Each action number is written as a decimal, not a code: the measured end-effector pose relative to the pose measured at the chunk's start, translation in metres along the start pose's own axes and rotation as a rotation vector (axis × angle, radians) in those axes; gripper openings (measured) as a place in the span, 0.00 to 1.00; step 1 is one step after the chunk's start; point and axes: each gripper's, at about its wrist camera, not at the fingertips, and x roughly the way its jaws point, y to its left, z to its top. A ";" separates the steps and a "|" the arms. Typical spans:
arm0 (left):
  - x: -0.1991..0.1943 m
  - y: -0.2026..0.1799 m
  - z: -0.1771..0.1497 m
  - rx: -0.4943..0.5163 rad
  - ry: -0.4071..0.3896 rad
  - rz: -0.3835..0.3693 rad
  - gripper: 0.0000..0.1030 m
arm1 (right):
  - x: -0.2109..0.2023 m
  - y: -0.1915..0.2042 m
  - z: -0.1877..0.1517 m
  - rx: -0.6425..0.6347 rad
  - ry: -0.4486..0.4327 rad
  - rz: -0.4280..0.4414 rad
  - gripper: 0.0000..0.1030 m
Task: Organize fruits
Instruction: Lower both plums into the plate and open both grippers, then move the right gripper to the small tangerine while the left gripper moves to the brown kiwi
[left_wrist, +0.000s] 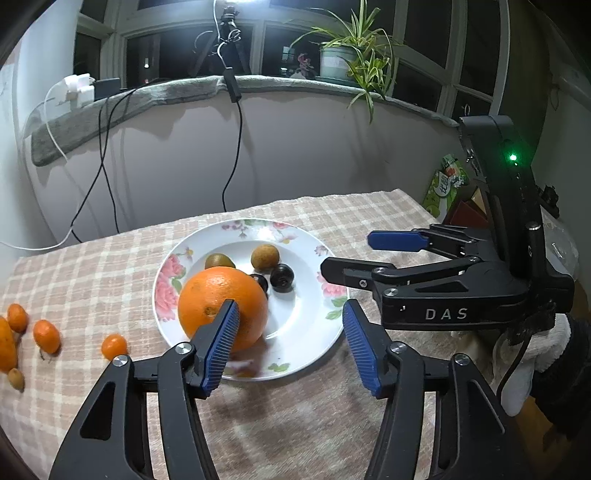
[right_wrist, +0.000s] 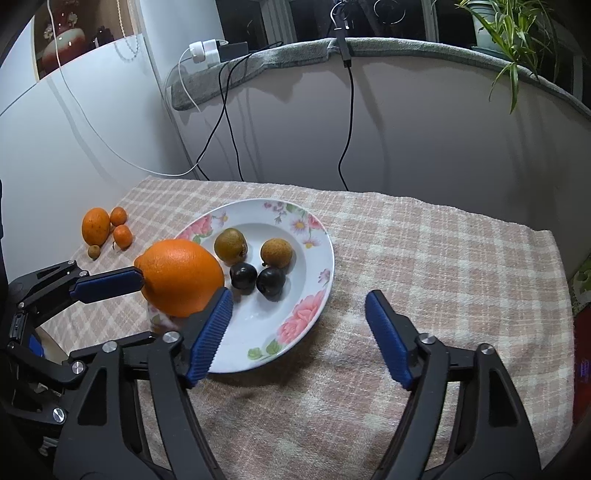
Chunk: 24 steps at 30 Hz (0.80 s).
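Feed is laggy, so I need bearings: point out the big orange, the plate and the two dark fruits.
big orange (right_wrist: 181, 275): right wrist view, middle of its peel.
plate (right_wrist: 295, 321): right wrist view, flowered rim on the near right.
dark fruits (right_wrist: 271, 281): right wrist view, top of the right-hand one; its twin sits just left.

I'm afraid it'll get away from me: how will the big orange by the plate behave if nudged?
The large round orange looks apt to roll: it is nearly spherical and sits at the sloping rim of the white floral plate, so probably inward toward the two dark round fruits. Its dimpled skin should grip fairly well.
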 end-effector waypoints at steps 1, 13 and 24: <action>-0.001 0.001 0.000 -0.004 -0.003 -0.001 0.60 | -0.001 0.000 0.000 0.002 -0.003 -0.001 0.79; -0.019 0.016 -0.004 -0.043 -0.030 0.009 0.74 | -0.006 0.013 0.007 -0.008 -0.014 -0.004 0.92; -0.046 0.060 -0.013 -0.127 -0.057 0.079 0.74 | -0.005 0.042 0.020 -0.035 -0.029 0.038 0.92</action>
